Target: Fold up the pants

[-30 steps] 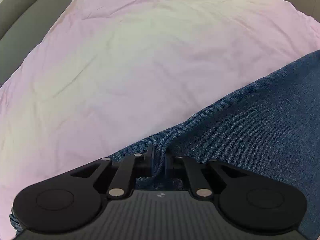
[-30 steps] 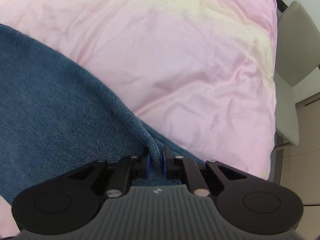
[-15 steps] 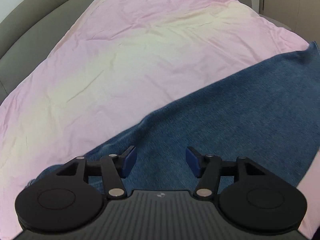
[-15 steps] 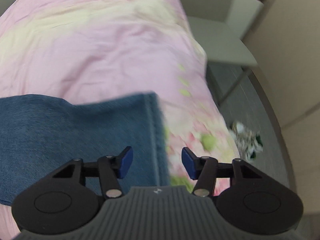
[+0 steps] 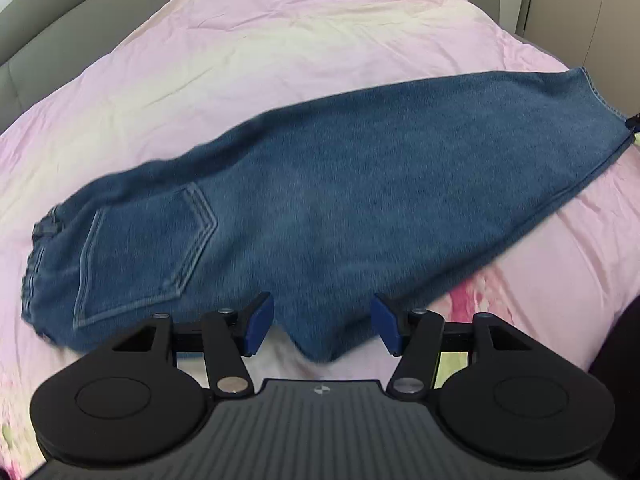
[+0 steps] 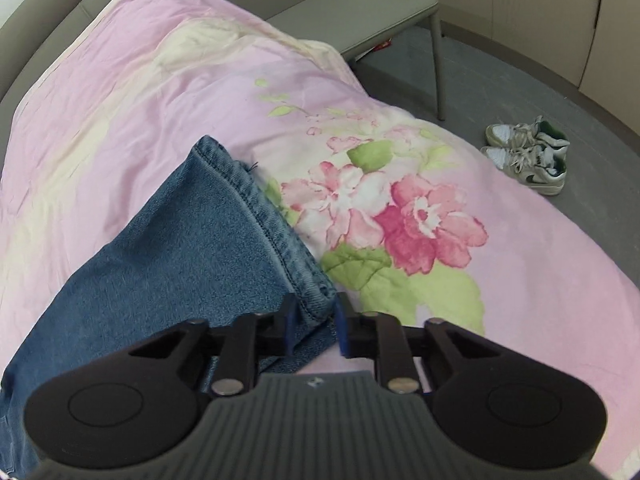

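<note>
A bed [image 5: 280, 40] carries a pink floral duvet [image 6: 400, 216]. Blue jeans [image 5: 360, 200] lie flat across the duvet.

The left gripper [image 5: 322, 326] sits at the bottom centre of its frame, its two blue-padded fingers [image 5: 259, 322] spread wide apart with nothing held between them. Its black linkage arms splay outward to either side of the ribbed grey body.

The right gripper [image 6: 313, 330] likewise fills the lower centre of its own frame. Its fingers [image 6: 289, 326] are drawn in close, pinching the hem corner of the jeans [image 6: 168, 256] between the blue pads, and its linkage arms fold inward toward the middle.
</note>
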`<state>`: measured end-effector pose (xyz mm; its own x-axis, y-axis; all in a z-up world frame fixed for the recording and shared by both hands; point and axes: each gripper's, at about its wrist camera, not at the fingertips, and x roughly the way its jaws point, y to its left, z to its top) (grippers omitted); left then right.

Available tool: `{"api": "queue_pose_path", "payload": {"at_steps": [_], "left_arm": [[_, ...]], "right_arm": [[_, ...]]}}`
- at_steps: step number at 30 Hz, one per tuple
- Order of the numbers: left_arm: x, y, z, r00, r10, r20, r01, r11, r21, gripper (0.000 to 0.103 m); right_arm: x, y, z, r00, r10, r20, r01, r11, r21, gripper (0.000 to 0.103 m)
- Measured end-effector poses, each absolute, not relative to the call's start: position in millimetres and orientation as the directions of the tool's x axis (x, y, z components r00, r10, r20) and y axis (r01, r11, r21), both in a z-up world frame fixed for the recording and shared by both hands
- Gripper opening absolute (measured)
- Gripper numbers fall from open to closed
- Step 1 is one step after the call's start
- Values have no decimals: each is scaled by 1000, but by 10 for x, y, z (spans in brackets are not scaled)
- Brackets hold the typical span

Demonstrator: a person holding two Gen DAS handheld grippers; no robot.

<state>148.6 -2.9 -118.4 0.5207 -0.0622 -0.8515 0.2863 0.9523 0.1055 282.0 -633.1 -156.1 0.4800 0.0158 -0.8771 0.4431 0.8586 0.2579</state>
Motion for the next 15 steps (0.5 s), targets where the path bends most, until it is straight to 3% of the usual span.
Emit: {"api": "queue_pose_path", "payload": {"at_steps": [6, 11, 12, 15], "left_arm": [[1320, -34, -1312, 511, -97, -854, 246, 969, 37, 67], [1394, -146, -1635, 530, 48, -847, 134, 981, 140, 67], [1408, -122, -1667, 535, 61, -842, 94, 987, 131, 64], [1395, -45, -1617, 583, 44, -812, -1, 999, 54, 32]], "right_arm": [[2806, -6232, -1468, 483, -60, -874, 400, 903, 159, 8], [2863, -6122, -1616, 444, -120, -888, 396, 915, 74, 10], [2867, -6103, -1606, 441, -129, -888, 383, 922, 56, 10], [2884, -6053, -1579, 431, -147, -890, 344, 939, 11, 11]]}}
